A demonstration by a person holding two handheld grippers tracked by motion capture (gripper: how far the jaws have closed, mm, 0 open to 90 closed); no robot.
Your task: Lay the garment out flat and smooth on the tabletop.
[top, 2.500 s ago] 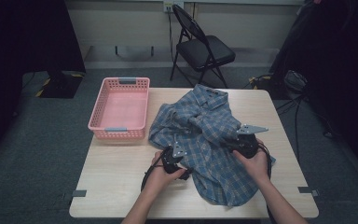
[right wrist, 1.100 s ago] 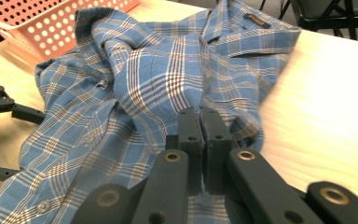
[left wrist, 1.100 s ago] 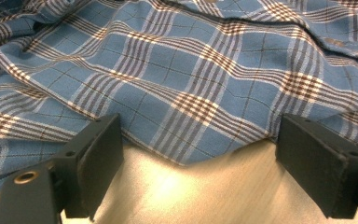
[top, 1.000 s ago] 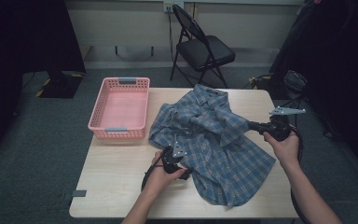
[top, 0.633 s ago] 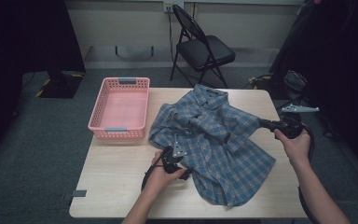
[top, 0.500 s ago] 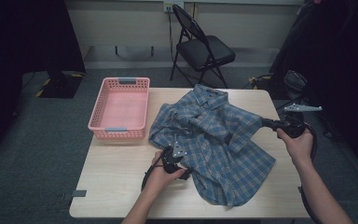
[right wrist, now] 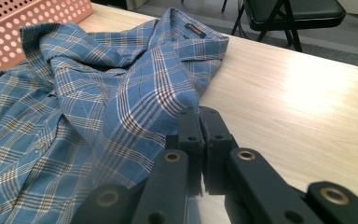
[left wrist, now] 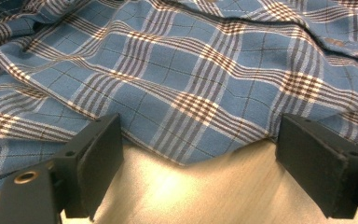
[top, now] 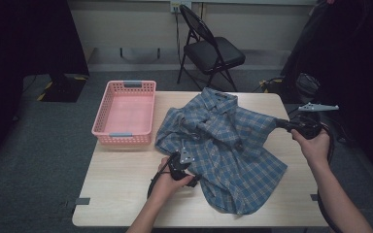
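Note:
A blue plaid shirt [top: 223,141] lies crumpled across the wooden table [top: 121,184]. My left gripper [top: 189,170] rests at the shirt's near left hem. In the left gripper view its jaws [left wrist: 196,140] stand wide open, with the shirt's hem [left wrist: 191,70] lying between them on the tabletop and neither pad pressing it. My right gripper [top: 279,123] is out past the table's right edge, shut on a fold of the shirt and drawing it taut. In the right gripper view the jaws [right wrist: 198,116] are pressed together where the shirt's cloth [right wrist: 98,93] rises to them.
An empty pink plastic basket [top: 124,114] stands at the table's far left, beside the shirt, and its corner shows in the right gripper view [right wrist: 18,23]. A black folding chair [top: 213,51] stands beyond the table. Bare wood lies at the near left and far right [right wrist: 284,93].
My right gripper has moved from the middle of the shirt out to the right and slightly up, pulling the cloth with it. The left gripper has stayed in place.

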